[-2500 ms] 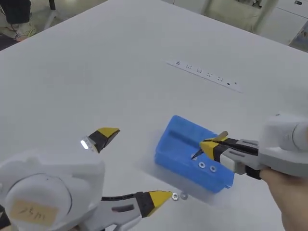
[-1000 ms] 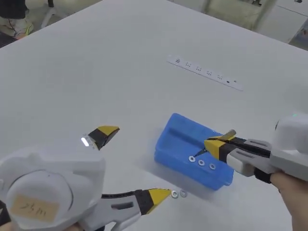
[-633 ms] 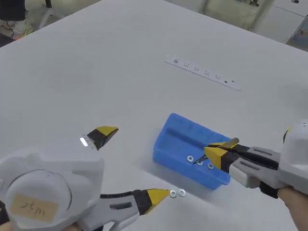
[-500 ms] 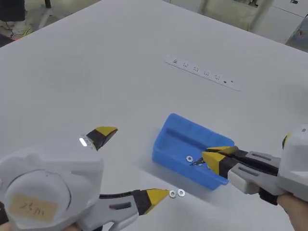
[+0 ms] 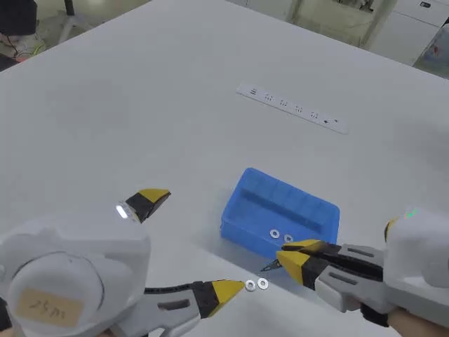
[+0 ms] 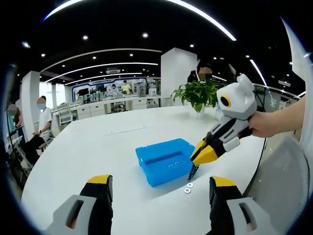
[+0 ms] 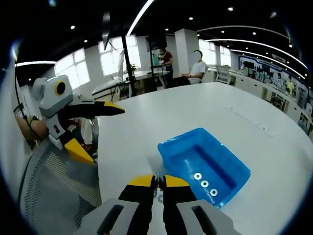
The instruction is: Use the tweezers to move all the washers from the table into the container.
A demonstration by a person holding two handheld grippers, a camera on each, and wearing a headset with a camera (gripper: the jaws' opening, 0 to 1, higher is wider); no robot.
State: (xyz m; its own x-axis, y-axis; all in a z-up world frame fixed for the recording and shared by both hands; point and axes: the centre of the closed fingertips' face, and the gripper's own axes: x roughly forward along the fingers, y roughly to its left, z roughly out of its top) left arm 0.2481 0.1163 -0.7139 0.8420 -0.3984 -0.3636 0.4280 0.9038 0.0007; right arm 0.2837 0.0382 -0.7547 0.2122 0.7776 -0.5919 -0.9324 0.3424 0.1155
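right gripper (image 5: 291, 254) clamped on tweezers (image 5: 269, 266) | tip just beside 2 washers (image 5: 250, 285) on table (image 5: 140, 105), outside blue container (image 5: 247, 184) near wall | left gripper (image 5: 200, 242) jaws apart

Smooth, matt white on the counter (image 5: 140, 112); glossy blue plastic for the container (image 5: 280, 200); bright bare metal on the washers (image 5: 262, 283); dark, thin metal in the tweezers (image 5: 270, 266).

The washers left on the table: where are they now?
In the head view, two washers lie side by side on the table before the blue container's near wall, close to the tweezers' tips.
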